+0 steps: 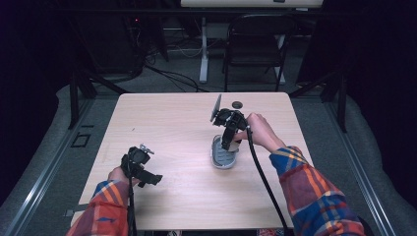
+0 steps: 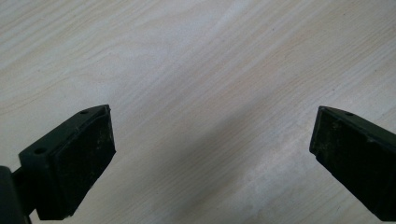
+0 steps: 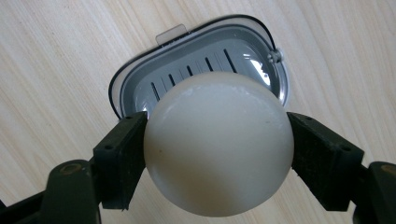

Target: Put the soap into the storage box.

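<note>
On the surface (image 1: pixel 196 147), in the high view, I see my right hand-held gripper (image 1: pixel 229 145) tipped down over the grey dish (image 1: pixel 223 158), which lies a little right of the middle. The dish's long axis runs roughly away from me, slightly slanted. My left hand-held gripper (image 1: pixel 153 179) sits well apart near the front left edge, over bare wood.

In the left gripper view, the jaws stand wide apart with nothing between them, just wood grain below.

In the right gripper view, the jaws are clamped on the soap (image 3: pixel 218 144), a pale rounded bar, one pad on each flank. It hangs just above the open dish (image 3: pixel 140 91), whose slotted tray shows behind it. I am looking along the soap, so I judge its long axis points away from the camera, down toward the tray; I cannot tell how well it lines up with the dish's length.

My worries: the soap is smooth and curved, so it could squirt out of the pads if I squeeze harder or tilt. If it comes down crosswise or off-centre, it could catch the rim and tip or shove the light dish.
</note>
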Demonstrator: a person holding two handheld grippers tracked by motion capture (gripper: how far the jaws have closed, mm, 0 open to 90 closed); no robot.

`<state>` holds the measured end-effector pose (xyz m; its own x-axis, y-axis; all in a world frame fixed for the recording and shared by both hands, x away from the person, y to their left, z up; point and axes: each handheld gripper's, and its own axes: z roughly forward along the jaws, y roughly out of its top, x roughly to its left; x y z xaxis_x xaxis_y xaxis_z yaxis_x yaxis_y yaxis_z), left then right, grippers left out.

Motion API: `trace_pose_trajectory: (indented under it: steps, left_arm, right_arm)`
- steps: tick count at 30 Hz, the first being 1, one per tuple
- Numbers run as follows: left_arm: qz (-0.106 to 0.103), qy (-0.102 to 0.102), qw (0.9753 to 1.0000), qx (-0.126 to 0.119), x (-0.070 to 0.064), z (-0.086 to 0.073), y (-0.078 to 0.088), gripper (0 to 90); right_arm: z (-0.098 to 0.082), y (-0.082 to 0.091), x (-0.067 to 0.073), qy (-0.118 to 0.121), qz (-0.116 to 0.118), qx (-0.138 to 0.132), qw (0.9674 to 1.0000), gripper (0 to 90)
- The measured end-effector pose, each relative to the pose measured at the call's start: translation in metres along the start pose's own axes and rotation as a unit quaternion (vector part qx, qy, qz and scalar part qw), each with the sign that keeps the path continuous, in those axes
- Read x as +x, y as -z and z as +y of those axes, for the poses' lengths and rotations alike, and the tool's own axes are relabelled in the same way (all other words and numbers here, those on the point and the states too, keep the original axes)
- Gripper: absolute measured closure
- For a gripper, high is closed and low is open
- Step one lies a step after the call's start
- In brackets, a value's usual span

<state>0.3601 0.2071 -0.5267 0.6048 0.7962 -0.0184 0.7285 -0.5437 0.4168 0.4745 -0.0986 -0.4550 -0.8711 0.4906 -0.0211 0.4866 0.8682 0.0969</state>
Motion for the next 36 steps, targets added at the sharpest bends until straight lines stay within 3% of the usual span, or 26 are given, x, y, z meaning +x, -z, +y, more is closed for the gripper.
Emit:
trace_pose_trajectory:
  steps: [36]
  left_arm:
    - [0.001,-0.001,1.0,0.001,0.0,0.0,0.0,0.1]
  right_arm:
    - [0.007,-0.04,0.002,0.01,0.007,0.015,0.9998,23.4]
